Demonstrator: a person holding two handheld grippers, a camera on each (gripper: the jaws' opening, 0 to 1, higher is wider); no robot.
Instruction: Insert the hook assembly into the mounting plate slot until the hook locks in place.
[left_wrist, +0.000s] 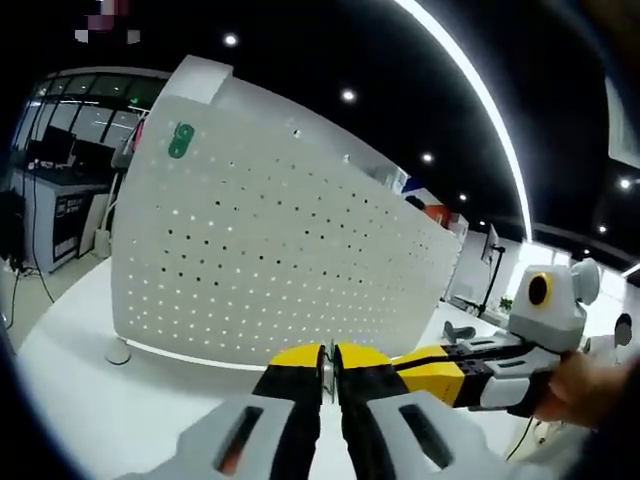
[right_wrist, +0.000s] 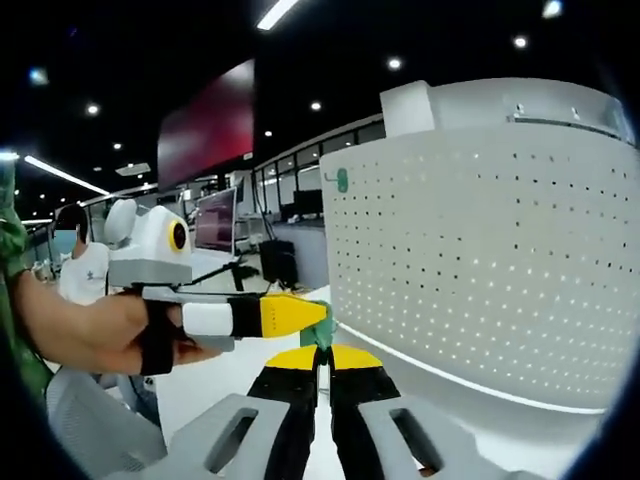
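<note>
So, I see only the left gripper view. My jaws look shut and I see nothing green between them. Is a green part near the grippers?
Observer: Yes. In the right gripper view a small green piece sits just above the right gripper, under the tip of the left gripper. I cannot tell which one holds it.
Operator: What is behind my gripper there?
Observer: A hand grips it, and a monitor stands further back.
Operator: Anyone else around?
Observer: A person in a white shirt is at the far left.
</note>
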